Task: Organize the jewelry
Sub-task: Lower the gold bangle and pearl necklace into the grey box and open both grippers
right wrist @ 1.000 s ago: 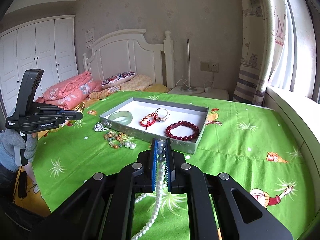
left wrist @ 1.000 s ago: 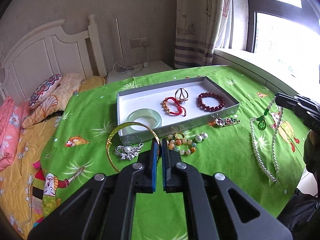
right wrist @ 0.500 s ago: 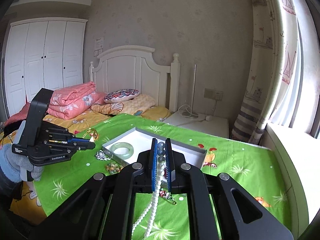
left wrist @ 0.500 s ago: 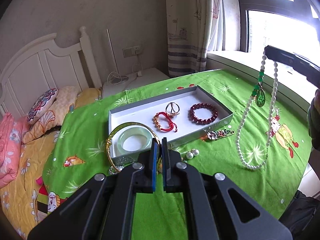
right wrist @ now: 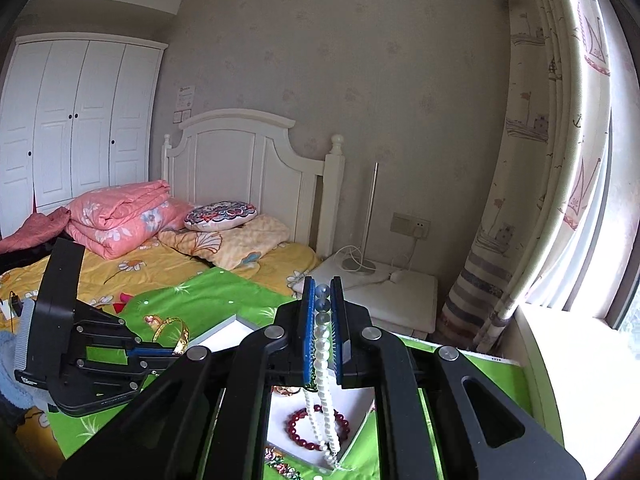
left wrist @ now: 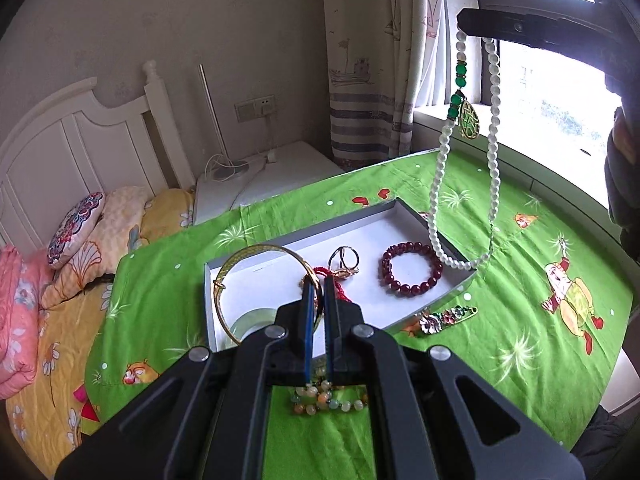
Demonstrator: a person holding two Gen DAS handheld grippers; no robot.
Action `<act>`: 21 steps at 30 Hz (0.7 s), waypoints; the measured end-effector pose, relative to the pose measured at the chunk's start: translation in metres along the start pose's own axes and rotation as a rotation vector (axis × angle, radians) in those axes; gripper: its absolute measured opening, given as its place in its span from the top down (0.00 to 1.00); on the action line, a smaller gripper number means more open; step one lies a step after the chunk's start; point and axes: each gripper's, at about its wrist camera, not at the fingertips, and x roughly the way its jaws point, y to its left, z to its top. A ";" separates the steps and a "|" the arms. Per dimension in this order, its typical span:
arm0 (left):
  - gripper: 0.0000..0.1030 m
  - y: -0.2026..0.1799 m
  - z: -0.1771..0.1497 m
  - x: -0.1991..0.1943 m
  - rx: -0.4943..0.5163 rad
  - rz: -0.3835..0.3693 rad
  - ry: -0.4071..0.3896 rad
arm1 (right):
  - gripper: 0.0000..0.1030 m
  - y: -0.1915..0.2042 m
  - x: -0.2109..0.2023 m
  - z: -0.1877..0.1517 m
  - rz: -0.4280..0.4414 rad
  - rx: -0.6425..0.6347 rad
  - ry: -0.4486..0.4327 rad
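Observation:
My left gripper [left wrist: 316, 280] is shut on a thin gold bangle [left wrist: 240, 264], which hangs in the air over the near left part of the white tray [left wrist: 400, 208]. In the tray lie a dark red bead bracelet [left wrist: 412, 270], a ring [left wrist: 344, 260], a red cord bracelet and a pale jade bangle [left wrist: 248, 320], the last two partly hidden by my fingers. My right gripper [right wrist: 322, 292] is shut on a white pearl necklace [right wrist: 320, 360] with a green pendant [left wrist: 468, 120]. The necklace dangles from high up, its lowest loop at the tray's right end.
On the green cloth [left wrist: 520, 320] in front of the tray lie a jewelled pin [left wrist: 444, 316] and a multicoloured bead bracelet [left wrist: 328, 400]. A bed with pillows [right wrist: 216, 216] is on the left, a nightstand [right wrist: 380, 280] behind, and a curtain and window on the right.
Both grippers have risen. The pearl necklace came off the cloth and now hangs over the tray's right end. The gold bangle left the cloth and moved over the tray.

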 end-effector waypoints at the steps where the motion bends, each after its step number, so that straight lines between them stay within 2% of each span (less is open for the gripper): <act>1: 0.96 0.002 0.003 0.008 -0.004 -0.001 0.012 | 0.93 -0.001 0.008 0.000 -0.003 0.001 0.012; 13: 0.96 0.025 0.006 0.101 -0.056 0.026 0.162 | 0.93 0.001 0.080 -0.010 0.036 0.056 0.121; 21: 0.95 0.034 -0.007 0.138 -0.096 0.039 0.225 | 0.93 0.016 0.142 -0.063 0.051 0.039 0.325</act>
